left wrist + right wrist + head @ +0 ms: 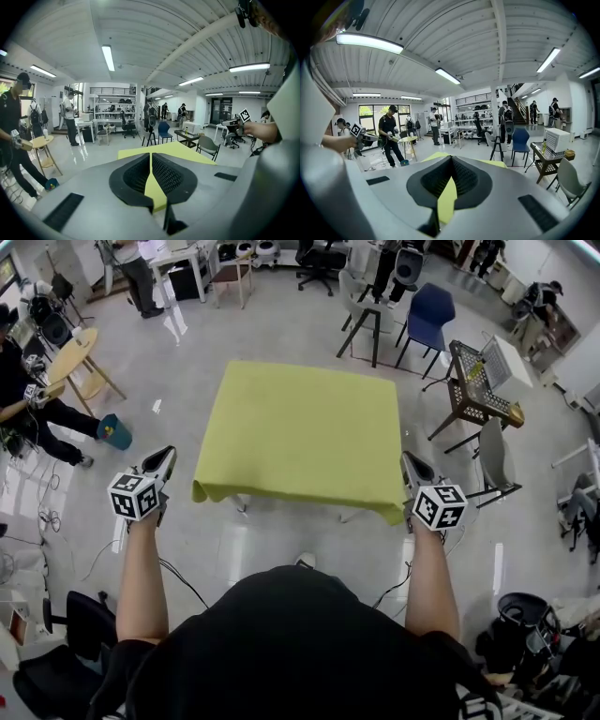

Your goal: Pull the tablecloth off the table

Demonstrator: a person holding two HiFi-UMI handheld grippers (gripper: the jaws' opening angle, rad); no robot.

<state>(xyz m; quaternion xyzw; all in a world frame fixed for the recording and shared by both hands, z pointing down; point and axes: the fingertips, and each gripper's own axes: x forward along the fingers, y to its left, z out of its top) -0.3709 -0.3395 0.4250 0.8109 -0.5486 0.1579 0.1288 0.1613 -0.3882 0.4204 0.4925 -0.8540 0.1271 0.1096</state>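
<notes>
A yellow-green tablecloth lies flat over a small square table, its near corners hanging down undisturbed. My left gripper is held just left of the near left corner, a short gap away from the cloth. My right gripper sits close beside the near right corner. Both have their jaws together. In the left gripper view the gripper points across the tablecloth. In the right gripper view the gripper points over the tablecloth. A thin yellow strip shows in the slit between each pair of jaws.
A grey chair and a wire cart stand to the table's right, and a blue chair behind them. At the left are a round wooden table and a person. Cables trail on the floor.
</notes>
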